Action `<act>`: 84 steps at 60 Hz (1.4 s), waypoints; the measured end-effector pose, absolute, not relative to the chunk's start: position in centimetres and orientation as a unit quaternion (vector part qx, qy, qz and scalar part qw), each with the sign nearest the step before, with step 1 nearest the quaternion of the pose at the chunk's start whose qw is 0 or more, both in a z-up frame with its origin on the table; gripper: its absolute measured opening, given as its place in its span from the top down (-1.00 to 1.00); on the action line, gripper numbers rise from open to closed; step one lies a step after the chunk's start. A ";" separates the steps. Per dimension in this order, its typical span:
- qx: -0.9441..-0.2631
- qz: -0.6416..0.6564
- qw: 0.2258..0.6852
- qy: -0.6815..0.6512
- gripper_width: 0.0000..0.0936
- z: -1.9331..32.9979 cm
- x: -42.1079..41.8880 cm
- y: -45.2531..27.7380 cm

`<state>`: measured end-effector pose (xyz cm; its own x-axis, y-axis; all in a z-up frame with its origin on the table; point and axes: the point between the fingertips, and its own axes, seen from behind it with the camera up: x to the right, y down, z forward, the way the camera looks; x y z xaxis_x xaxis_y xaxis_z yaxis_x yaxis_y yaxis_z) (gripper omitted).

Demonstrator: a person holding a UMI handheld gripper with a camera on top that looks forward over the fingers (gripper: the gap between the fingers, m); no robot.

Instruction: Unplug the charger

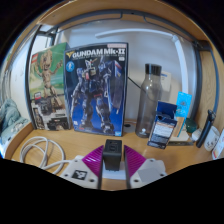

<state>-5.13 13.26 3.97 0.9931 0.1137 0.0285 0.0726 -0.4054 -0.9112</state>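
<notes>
Charger [112,153], a small black block, sits dead centre between the two fingers of the gripper [112,170], its long axis upright and pointing away along the fingers toward the shelf behind. The magenta pads [97,160] flank it closely on both sides; whether they are actually pressing on it cannot be made out, as the contact lines are hidden behind the block. It appears to stand on the wooden desk [150,152], presumably seated in a socket that is out of sight beneath it. A white cable [40,152] loops on the desk to one side of the fingers. Beyond stand a Gundam model box [96,88], a clear bottle [149,97] that looks empty, and a blue carton [165,120]. Any pull would likely run straight back, away from the desk.
</notes>
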 end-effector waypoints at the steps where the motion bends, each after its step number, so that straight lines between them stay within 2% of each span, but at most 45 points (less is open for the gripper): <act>1: -0.840 0.017 0.539 -0.054 0.33 3.7 -5.1 13.3; 4: -0.843 0.021 0.536 -0.048 0.53 3.6 -5.4 13.5; 5: -0.845 0.020 0.533 -0.044 0.55 3.6 -5.3 13.4; 6: -0.846 0.019 0.530 -0.043 0.45 3.5 -5.3 13.4; 7: -0.848 0.016 0.528 -0.042 0.62 3.5 -5.2 13.5; 9: -0.853 0.015 0.520 -0.037 0.68 3.4 -5.1 13.5; 12: -0.869 0.022 0.494 -0.029 0.77 3.1 -5.1 13.4; 17: -0.895 0.065 0.442 0.003 0.82 3.4 -4.9 13.3; 20: -0.857 0.057 0.511 0.035 0.83 10.4 -2.7 14.5; 23: -0.796 -0.002 0.604 0.034 0.83 21.0 0.2 16.6; 26: -0.758 -0.016 0.651 0.020 0.83 28.7 1.4 17.2; 29: -0.756 -0.018 0.655 0.007 0.83 32.1 2.6 15.1; 33: -0.775 -0.027 0.631 0.010 0.82 33.3 5.6 13.9; 38: -0.825 -0.047 0.562 0.026 0.82 29.6 10.3 12.4; 50: -0.941 -0.034 0.332 0.061 0.82 12.7 19.4 4.6; 55: -0.961 -0.031 0.270 0.052 0.82 7.7 21.6 2.6; 60: -0.970 -0.030 0.237 0.035 0.82 3.9 22.7 2.0; 67: -0.982 -0.008 0.190 0.022 0.82 0.4 22.7 1.3; 76: -0.984 -0.002 0.178 0.009 0.78 -1.7 23.3 1.6; 84: -0.984 0.015 0.180 -0.008 0.55 -1.7 22.8 2.6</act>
<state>22.81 2.65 -1.73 0.9994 0.0205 -0.0266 0.0098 -0.9351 -0.3543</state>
